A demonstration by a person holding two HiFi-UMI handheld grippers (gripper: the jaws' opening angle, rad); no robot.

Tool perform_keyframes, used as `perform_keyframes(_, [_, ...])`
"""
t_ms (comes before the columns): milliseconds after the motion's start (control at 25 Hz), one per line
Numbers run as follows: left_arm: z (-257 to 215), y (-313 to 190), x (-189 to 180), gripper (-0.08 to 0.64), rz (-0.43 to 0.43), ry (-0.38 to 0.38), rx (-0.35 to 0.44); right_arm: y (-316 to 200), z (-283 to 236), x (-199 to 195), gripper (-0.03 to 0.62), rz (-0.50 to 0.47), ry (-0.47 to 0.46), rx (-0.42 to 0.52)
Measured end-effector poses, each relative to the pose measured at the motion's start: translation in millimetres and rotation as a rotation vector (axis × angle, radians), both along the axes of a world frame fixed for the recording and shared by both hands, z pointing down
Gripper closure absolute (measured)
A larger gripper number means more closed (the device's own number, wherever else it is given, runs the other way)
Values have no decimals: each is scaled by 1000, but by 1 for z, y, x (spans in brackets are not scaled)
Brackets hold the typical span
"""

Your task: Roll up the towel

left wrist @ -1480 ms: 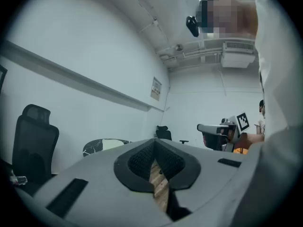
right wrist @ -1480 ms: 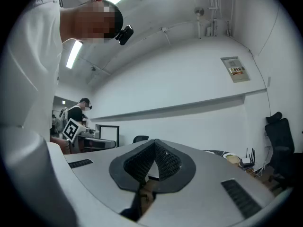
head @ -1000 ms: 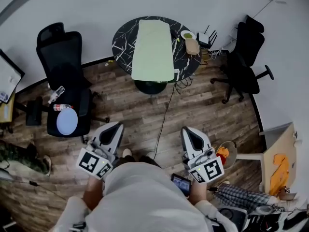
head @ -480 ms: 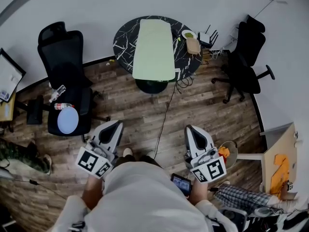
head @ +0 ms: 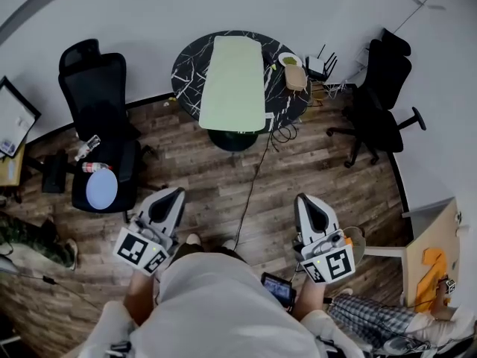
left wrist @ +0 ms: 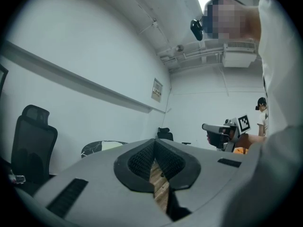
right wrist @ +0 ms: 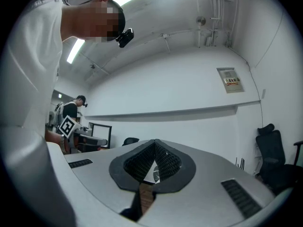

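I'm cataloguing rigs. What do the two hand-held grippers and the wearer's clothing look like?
The left hand-held gripper and right hand-held gripper match. Each has a pale grey, wedge-shaped shell with black textured pads at the nose. At the rear, the left cube and right cube bear black-and-white square markers. The person wears a white shirt.

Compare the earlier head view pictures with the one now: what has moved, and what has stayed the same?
The right tool has shifted to the right in the head view, away from the left tool. Nothing was gripped or released. The left tool kept its place, both stay shut and empty, and the towel lies flat on the round table.
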State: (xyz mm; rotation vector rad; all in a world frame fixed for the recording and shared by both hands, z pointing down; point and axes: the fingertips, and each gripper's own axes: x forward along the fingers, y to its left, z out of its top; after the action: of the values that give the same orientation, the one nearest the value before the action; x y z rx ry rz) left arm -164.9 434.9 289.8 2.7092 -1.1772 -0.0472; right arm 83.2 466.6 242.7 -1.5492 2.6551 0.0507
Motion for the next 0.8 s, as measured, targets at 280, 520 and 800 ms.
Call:
perform_keyframes(280, [7, -19, 10, 558, -74, -7, -11, -16, 19, 14, 597, -62, -61, -43])
perform_keyframes(520, [7, -59, 19, 557, -82, -17, -1, -46, 32, 12, 597, -98, -74, -75])
perform_keyframes(800, [21, -155, 25, 558, -62, 5, -9, -123, 40, 27, 597, -37, -77, -96])
